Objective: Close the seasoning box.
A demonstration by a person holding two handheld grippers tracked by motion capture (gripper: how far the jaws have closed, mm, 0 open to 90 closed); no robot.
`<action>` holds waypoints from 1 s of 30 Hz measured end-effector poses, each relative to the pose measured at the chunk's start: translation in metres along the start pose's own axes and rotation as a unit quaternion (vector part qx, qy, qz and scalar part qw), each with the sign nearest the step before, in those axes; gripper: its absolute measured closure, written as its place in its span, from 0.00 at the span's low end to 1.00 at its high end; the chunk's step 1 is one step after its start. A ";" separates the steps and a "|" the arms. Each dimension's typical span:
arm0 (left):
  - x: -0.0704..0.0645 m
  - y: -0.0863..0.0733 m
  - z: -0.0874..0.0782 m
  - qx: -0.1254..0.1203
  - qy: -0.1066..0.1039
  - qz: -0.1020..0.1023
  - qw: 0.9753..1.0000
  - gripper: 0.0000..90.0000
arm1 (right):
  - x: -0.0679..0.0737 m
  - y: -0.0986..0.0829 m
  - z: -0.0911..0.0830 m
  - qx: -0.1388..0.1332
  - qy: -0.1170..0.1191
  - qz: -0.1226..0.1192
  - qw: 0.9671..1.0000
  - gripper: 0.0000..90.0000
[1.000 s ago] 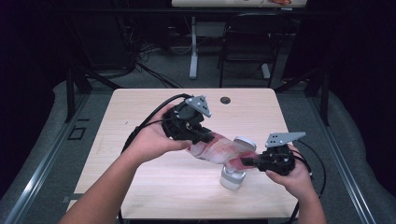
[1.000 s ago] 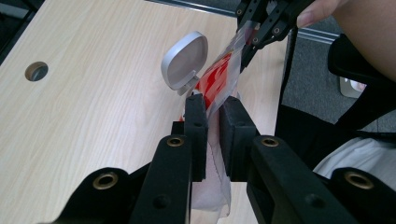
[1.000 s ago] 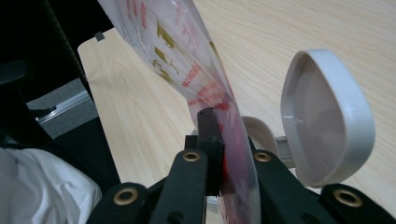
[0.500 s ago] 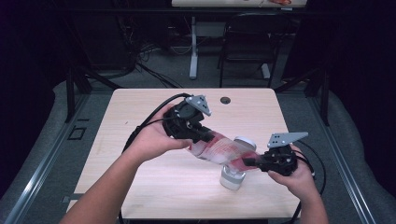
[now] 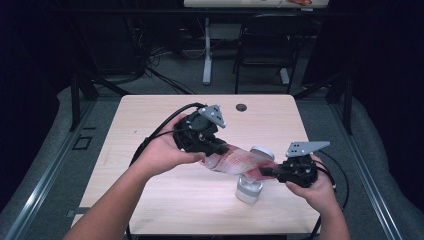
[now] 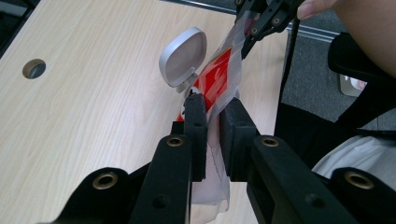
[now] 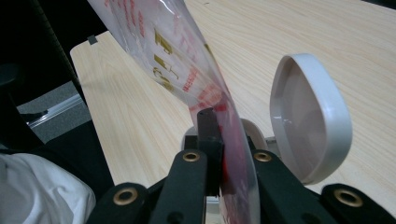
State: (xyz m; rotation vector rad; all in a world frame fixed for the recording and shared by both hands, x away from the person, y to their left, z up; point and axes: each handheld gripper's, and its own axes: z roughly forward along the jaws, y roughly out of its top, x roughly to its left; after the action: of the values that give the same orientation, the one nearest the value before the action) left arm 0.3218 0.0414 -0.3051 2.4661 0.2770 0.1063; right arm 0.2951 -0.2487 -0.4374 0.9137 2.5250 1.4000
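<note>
At the centre of the high view, a clear plastic bag with red and gold print [image 5: 239, 161] is stretched in the air between the two hand-held tools, above the pale wooden table [image 5: 150, 115]. The left gripper [image 5: 216, 148], just left of centre, pinches the bag's upper end; in the left gripper view the film [image 6: 215, 88] runs between its two black jaws, which are pressed on it. The right gripper [image 5: 266, 172], lower right of centre, clamps the other, redder end; in the right gripper view the bag [image 7: 187, 70] rises from its closed jaws toward the upper left. Directly beneath the bag stands a small white round container with a hinged lid flipped open [image 5: 249, 189]; the lid [image 7: 310, 116] stands up at the right in that view.
</note>
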 end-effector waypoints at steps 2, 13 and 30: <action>-0.001 0.000 -0.001 0.000 0.001 0.002 1.000 0.91 | 0.001 0.000 0.001 0.001 0.004 -0.001 1.000 0.99; 0.003 -0.013 -0.005 -0.012 -0.005 -0.012 1.000 0.91 | 0.004 0.004 0.004 0.003 0.009 -0.009 1.000 0.99; 0.008 -0.037 -0.009 -0.023 -0.005 -0.037 0.999 0.89 | 0.007 0.012 0.011 -0.014 0.016 -0.016 1.000 0.98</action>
State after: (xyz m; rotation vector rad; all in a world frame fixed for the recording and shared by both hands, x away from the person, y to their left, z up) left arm 0.3220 0.0771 -0.3208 2.4073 0.3562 0.0685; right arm 0.2986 -0.2318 -0.4326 0.8499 2.5254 1.4488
